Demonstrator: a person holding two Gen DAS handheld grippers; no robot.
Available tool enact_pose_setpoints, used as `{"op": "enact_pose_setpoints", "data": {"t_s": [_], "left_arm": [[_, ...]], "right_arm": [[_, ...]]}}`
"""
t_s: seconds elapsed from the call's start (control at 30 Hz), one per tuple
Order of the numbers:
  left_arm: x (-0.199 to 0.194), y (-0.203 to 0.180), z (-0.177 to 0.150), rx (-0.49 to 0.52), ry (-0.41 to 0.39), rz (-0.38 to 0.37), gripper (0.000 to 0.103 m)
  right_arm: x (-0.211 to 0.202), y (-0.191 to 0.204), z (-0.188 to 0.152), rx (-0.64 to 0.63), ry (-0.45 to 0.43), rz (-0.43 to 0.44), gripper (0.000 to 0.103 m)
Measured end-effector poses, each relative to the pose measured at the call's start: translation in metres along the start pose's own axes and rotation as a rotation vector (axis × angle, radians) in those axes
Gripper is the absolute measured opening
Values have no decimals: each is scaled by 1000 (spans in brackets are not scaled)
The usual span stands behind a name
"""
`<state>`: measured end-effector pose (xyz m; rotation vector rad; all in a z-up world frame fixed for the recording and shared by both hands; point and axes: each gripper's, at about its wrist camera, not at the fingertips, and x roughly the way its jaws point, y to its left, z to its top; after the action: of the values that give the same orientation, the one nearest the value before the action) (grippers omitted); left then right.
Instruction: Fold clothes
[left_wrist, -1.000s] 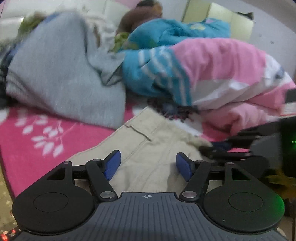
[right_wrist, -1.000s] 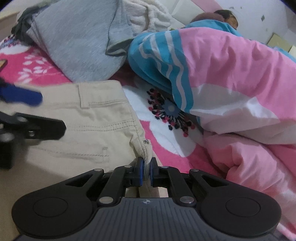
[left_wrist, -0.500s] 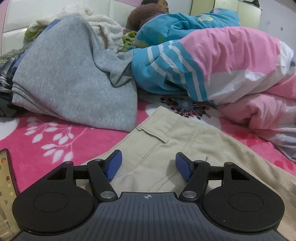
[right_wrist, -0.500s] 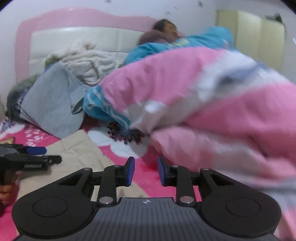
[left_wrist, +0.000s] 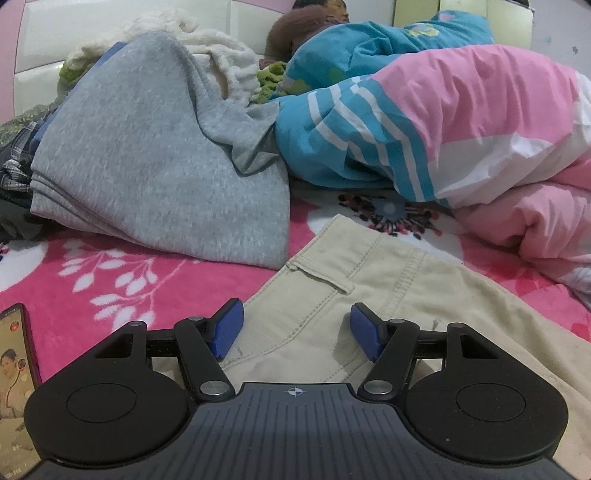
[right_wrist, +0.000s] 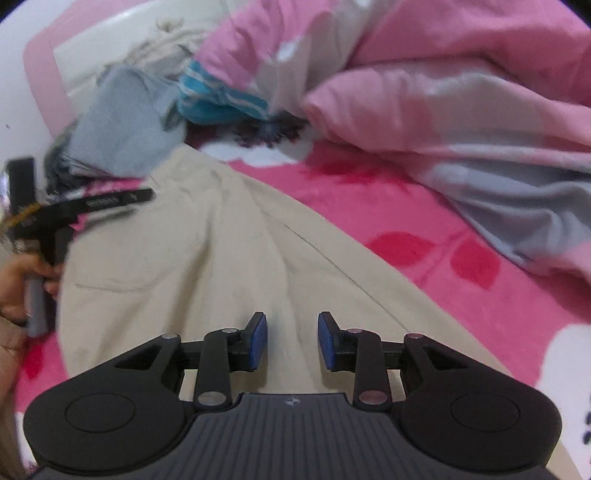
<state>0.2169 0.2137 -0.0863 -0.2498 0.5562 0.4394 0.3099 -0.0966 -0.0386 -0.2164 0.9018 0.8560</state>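
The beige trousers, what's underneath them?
The beige trousers lie on a pink floral blanket, which shows around their edges. Whatever sits directly beneath the fabric is covered and cannot be seen.

Our two black grippers

We see blue pads (left_wrist: 227, 328) on black linkage arms, silver pivot screws, round side discs, a ribbed grey body with a small crosshair mark.

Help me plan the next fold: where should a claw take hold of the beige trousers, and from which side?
Probably the waistband corner of the trousers. It is a thick stitched edge lying flat on the pink blanket, clear of the grey garment and the quilt. Come in low from the blanket side, one pad under the edge, one on top. The open left claw is nearest.
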Motion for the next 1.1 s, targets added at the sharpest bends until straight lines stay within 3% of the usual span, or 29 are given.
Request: {"op": "enact_pose_setpoints", "data": {"t_s": [0.13,0.17,0.2,0.23,0.47,0.63,1.03,1.1], "left_arm": [[0,1,0,-3,0,-1,65],[0,1,0,-4,0,-2,65],[0,1,0,-5,0,-2,65],[1,1,0,-6,0,-2,65],[2,3,0,-8,1,-3,65],[2,4,0,-9,1,3,65],[3,0,0,11,-6,20,65],[3,1,0,5,-6,19,65]], "right_arm": [[3,-9,-6,72,28,48,30],[5,-8,-7,81,32,56,23],[6,-5,-8,78,24,44,7],[5,-1,-9,70,11,24,1],[-24,16,15,-50,-125,-221,1],[-16,21,33,-178,-124,-332,1],[58,5,14,-256,-31,-421,1],[55,9,14,-284,-30,-437,5]]}}
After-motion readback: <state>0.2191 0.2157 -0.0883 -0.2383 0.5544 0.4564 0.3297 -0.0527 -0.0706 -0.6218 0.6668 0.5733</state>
